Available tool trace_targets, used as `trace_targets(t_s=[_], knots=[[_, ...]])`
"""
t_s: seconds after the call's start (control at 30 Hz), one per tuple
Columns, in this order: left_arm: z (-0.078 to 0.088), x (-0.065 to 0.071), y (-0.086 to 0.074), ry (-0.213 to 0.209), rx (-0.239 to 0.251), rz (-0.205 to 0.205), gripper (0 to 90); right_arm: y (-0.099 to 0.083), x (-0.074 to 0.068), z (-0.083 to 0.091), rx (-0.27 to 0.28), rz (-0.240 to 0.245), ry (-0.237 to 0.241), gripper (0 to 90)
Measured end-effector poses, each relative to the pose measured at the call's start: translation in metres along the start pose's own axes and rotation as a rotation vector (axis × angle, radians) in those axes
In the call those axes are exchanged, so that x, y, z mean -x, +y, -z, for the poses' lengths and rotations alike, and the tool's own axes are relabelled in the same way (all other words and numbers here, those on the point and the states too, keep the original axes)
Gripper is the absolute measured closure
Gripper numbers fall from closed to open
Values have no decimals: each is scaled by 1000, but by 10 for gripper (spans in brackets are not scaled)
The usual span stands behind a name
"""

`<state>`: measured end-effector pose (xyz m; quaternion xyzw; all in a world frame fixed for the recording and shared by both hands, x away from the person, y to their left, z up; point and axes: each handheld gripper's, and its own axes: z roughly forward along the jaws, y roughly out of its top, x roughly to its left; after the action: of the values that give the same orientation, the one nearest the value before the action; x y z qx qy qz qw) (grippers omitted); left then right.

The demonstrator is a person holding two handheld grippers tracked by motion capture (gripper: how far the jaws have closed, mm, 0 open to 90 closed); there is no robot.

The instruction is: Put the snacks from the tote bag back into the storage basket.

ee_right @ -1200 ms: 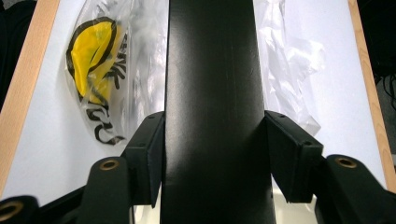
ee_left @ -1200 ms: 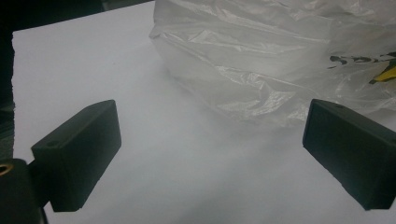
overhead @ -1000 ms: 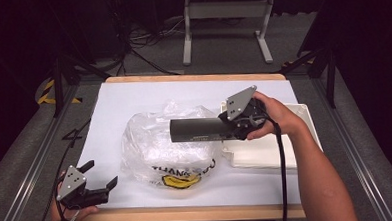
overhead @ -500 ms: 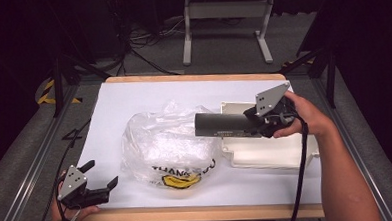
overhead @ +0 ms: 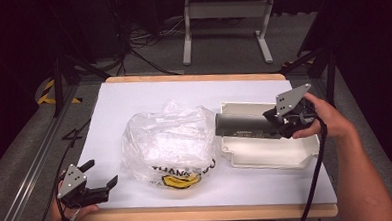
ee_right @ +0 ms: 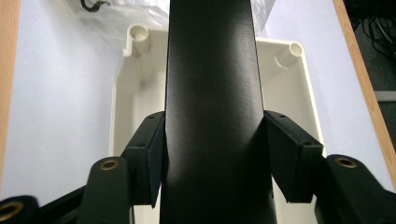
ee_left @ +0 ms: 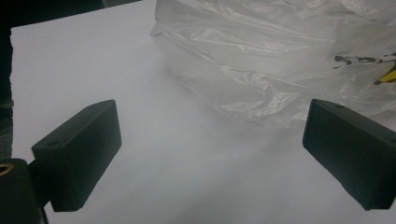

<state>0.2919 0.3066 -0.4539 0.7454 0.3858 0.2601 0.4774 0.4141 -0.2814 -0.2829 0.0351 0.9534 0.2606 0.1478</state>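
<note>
My right gripper point(overhead: 277, 124) is shut on a long dark grey block point(overhead: 242, 126), held level above an open cream plastic box point(overhead: 266, 155) at the table's right. In the right gripper view the block point(ee_right: 212, 93) runs up the middle, clamped between both pads point(ee_right: 152, 156), with the box point(ee_right: 123, 98) beneath it. A crumpled clear plastic bag point(overhead: 168, 144) with yellow and black print lies mid-table. My left gripper point(overhead: 105, 187) rests open at the front left corner, pointing toward the bag point(ee_left: 280, 60), its jaws apart with nothing between them.
White paper point(overhead: 133, 100) covers the wooden table point(overhead: 208, 213). The floor behind holds cables and a metal stand point(overhead: 225, 24). A dark rail point(overhead: 26, 173) runs along the table's left side.
My right gripper has carried the dark block to the right, from over the bag to over the cream box. The left gripper has stayed in place.
</note>
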Motion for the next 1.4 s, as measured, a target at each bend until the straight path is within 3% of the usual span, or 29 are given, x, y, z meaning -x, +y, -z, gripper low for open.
trace_targets(t_s=[0.23,0.33,0.67,0.97,1.07,1.4], knots=[[1,-3,-1,5,1,15,54,-22,3,5,1,-28,5,432],[0,-2,-1,3,1,16,54,-38,4,8,13,-61,20,432],[0,1,1,5,-8,6,54,-62,8,-6,-61,-92,51,432],[-1,1,1,0,-12,7,55,-67,10,-24,-96,-88,95,432],[-2,1,1,-2,-13,7,55,-66,11,-31,-108,-80,129,431],[-3,2,0,-8,-25,2,55,-67,14,-41,-125,-93,131,427]])
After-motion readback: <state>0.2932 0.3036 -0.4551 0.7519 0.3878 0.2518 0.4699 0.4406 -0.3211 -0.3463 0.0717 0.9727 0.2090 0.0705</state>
